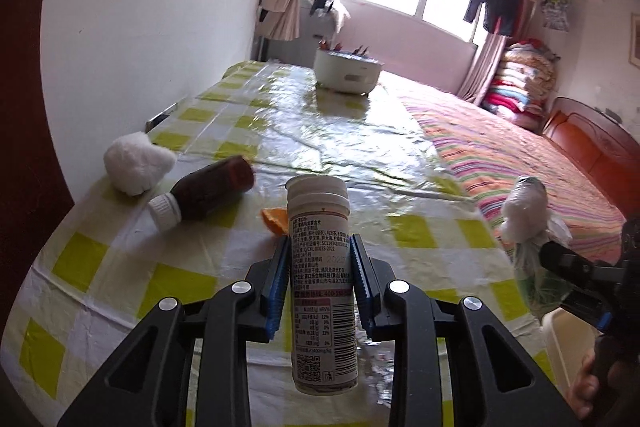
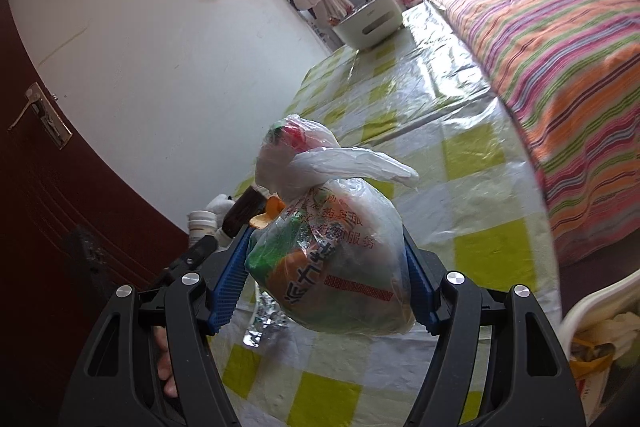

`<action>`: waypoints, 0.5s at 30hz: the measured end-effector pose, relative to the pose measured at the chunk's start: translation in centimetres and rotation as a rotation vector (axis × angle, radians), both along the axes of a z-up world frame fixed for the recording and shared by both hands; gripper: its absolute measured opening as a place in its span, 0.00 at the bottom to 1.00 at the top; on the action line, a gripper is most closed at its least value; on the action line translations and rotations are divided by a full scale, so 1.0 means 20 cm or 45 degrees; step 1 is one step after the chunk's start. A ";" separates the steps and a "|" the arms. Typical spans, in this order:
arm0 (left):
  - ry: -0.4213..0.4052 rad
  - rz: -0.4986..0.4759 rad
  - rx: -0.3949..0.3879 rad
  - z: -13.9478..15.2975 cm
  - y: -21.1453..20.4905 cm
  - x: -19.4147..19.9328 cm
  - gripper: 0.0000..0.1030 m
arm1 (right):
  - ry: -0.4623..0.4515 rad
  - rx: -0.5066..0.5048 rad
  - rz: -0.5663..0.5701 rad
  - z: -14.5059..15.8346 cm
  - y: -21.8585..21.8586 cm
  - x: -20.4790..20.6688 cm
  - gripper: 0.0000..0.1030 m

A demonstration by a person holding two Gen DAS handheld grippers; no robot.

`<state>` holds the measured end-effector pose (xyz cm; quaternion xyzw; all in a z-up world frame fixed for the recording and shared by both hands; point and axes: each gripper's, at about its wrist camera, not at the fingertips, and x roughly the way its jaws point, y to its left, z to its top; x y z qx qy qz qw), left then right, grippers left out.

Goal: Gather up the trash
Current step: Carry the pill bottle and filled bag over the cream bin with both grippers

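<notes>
In the left wrist view, the left gripper [image 1: 320, 267] fills the bottom centre of the frame, its blue pads pinching a white pill bottle [image 1: 323, 283] that stands upright between them, lifted off the table [image 1: 120, 267]. The table wears a checked yellow and white plastic cloth. At left centre a brown bottle [image 1: 212, 193] with a white cap lies on its side, and just to its upper left sits a crumpled white tissue [image 1: 136, 163]. A piece of orange peel [image 1: 275, 221] shows just behind the pill bottle, on the cloth. Far back at top centre stands a white pot [image 1: 346, 71]. At the right edge hangs a knotted plastic bag [image 1: 528, 227], held by the other tool, and a striped bedspread [image 1: 520, 163] fills the right centre.

In the right wrist view, the right gripper [image 2: 328, 279] sits at bottom centre, its pads pressed against both sides of the plastic bag [image 2: 332, 259], which is full of coloured wrappers and tied at the top. The bag hangs above the checked table [image 2: 480, 155]. To the left of the bag, the pill bottle [image 2: 202, 223], the brown bottle [image 2: 244, 211] and the orange peel [image 2: 268, 213] are partly hidden. A crumpled piece of foil [image 2: 266, 319] lies on the cloth under the bag. The white pot [image 2: 370, 21] is at top centre and the bedspread [image 2: 560, 47] at upper right.
</notes>
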<state>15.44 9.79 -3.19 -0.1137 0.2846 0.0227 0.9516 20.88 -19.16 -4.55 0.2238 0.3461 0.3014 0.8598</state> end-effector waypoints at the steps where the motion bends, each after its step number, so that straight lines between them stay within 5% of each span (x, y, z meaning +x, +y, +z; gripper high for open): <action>1: -0.008 -0.013 0.001 0.01 -0.02 -0.01 0.28 | -0.007 -0.003 -0.013 0.00 -0.02 -0.01 0.65; 15: -0.074 -0.325 0.015 0.07 -0.37 -0.12 0.28 | -0.092 0.003 -0.271 0.01 -0.38 -0.25 0.65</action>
